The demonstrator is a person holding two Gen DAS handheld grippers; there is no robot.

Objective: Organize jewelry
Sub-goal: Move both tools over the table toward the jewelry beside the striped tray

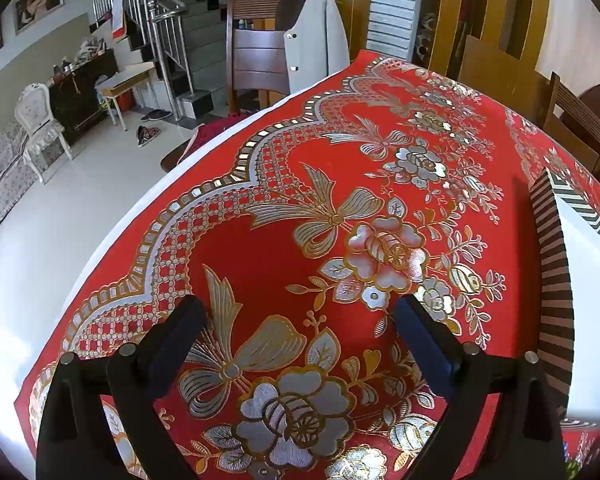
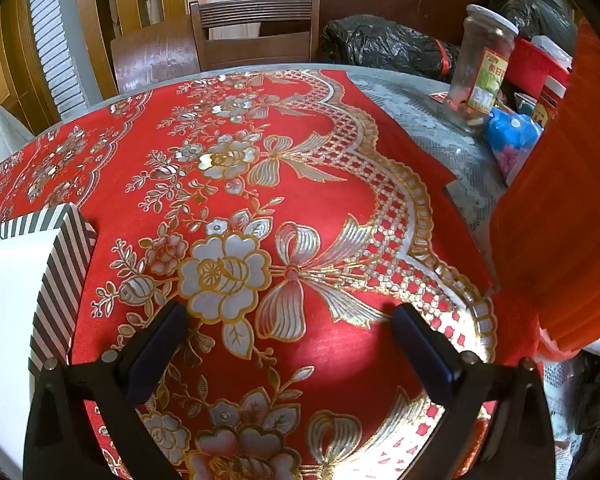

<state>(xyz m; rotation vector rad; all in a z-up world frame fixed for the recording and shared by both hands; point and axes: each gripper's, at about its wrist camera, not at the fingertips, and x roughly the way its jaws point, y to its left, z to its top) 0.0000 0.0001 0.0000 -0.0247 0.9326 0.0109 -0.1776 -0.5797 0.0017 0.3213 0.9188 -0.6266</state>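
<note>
A black-and-white striped box (image 1: pixel 556 280) with a white top stands on the red floral tablecloth (image 1: pixel 300 200), at the right edge of the left wrist view and at the left edge of the right wrist view (image 2: pixel 60 276). My left gripper (image 1: pixel 300 312) is open and empty above the cloth, left of the box. My right gripper (image 2: pixel 290 320) is open and empty above the cloth, right of the box. No jewelry shows in either view.
A glass jar (image 2: pixel 480 68), a blue bag (image 2: pixel 508 140), red containers (image 2: pixel 536 68) and black bags (image 2: pixel 380 48) crowd the table's far right. An orange-red object (image 2: pixel 560 220) looms at right. Wooden chairs (image 1: pixel 256 56) stand around the table.
</note>
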